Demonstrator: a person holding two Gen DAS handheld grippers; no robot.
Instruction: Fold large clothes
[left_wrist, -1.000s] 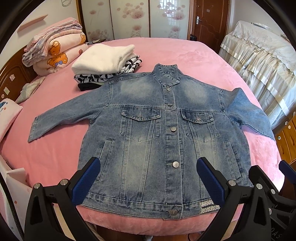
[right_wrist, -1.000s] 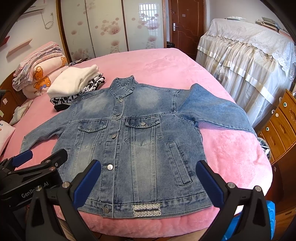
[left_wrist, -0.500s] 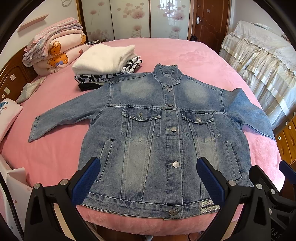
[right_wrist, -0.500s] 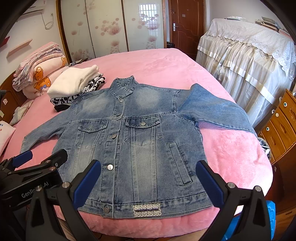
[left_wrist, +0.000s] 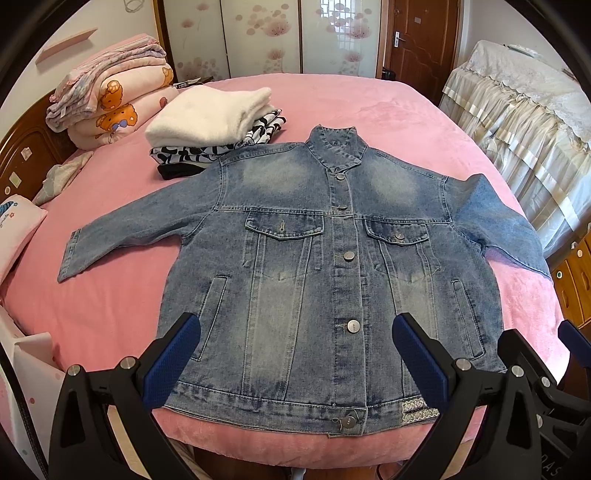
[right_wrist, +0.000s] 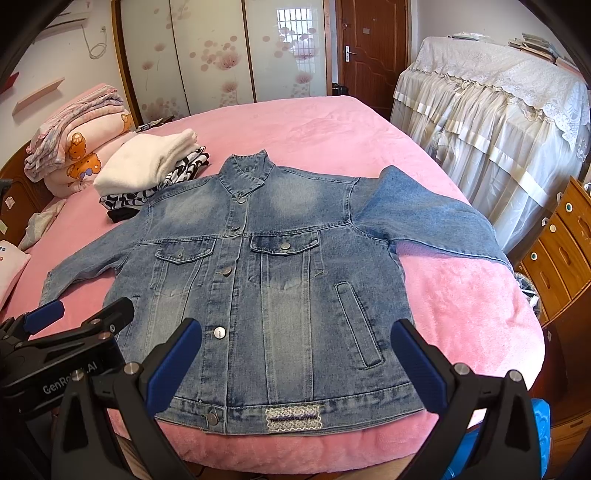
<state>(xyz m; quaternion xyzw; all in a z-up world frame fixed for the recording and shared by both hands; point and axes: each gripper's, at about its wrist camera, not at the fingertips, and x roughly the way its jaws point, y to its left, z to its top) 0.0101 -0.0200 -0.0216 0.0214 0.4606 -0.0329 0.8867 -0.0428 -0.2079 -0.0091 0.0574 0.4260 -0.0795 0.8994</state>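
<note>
A blue denim jacket (left_wrist: 314, 266) lies flat and buttoned on the pink bed (left_wrist: 110, 295), collar away from me, both sleeves spread out to the sides. Its hem reaches the bed's near edge. My left gripper (left_wrist: 295, 358) hovers open above the hem, nothing between its blue pads. My right gripper (right_wrist: 295, 358) is also open, above the jacket (right_wrist: 280, 280) near its hem patch. The left gripper's body (right_wrist: 66, 354) shows at the left of the right wrist view. The right sleeve end droops over the bed's right edge.
A folded stack of clothes (left_wrist: 214, 129) with a white piece on top sits behind the jacket's left shoulder. Rolled quilts (left_wrist: 110, 99) lie at the headboard side. A lace-covered piece of furniture (right_wrist: 498, 122) and a wooden drawer chest (right_wrist: 561, 251) stand to the right of the bed.
</note>
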